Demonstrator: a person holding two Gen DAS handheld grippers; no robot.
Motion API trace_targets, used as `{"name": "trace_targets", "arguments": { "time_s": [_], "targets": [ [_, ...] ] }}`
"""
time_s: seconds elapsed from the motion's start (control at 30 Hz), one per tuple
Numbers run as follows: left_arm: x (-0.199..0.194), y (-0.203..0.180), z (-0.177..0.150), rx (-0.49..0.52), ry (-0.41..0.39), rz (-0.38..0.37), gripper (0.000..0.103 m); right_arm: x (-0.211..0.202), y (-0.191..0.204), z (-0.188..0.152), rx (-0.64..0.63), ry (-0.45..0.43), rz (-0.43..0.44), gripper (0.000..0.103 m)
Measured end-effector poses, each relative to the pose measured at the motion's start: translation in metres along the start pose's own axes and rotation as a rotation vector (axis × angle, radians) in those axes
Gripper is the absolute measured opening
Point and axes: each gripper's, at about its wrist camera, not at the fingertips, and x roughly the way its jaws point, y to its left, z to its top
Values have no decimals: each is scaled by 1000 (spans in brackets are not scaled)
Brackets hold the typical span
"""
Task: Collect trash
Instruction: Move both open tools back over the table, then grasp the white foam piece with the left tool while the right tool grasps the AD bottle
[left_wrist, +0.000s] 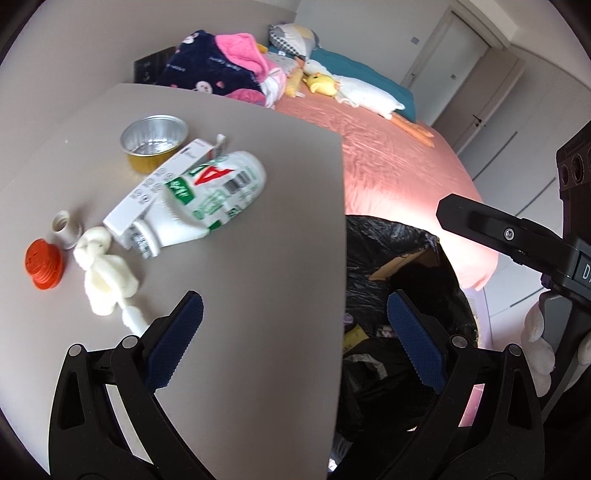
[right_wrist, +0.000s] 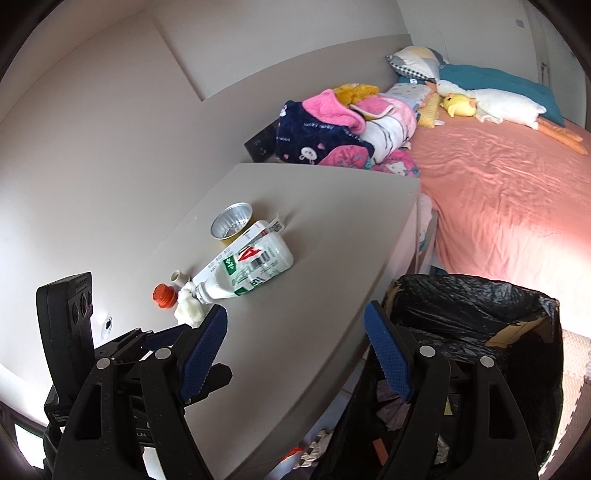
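On the beige bedside table lie a crushed white plastic bottle, a white carton box, a foil cup, a red cap, a small white cap and a crumpled white tissue. My left gripper is open and empty above the table's near right edge. My right gripper is open and empty, between the table and the bin. The same trash shows in the right wrist view: bottle, foil cup, red cap, tissue.
A bin lined with a black bag stands right of the table, with scraps inside; it also shows in the left wrist view. A bed with a pink sheet, a pile of clothes and plush toys lies behind.
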Motion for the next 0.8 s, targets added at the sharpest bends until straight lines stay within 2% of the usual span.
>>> {"name": "trace_targets", "arguments": {
  "time_s": [0.4,0.53,0.8],
  "targets": [
    [-12,51,-8,-115,-58,90,96,46,25,6,13,81,29,78],
    [-10,66,-8,-136,-68,153,96,62,33,10,21,103,29,78],
    [3,93,-6,-196,-55,225,96,92,42,17,45,140,27,78]
  ]
}}
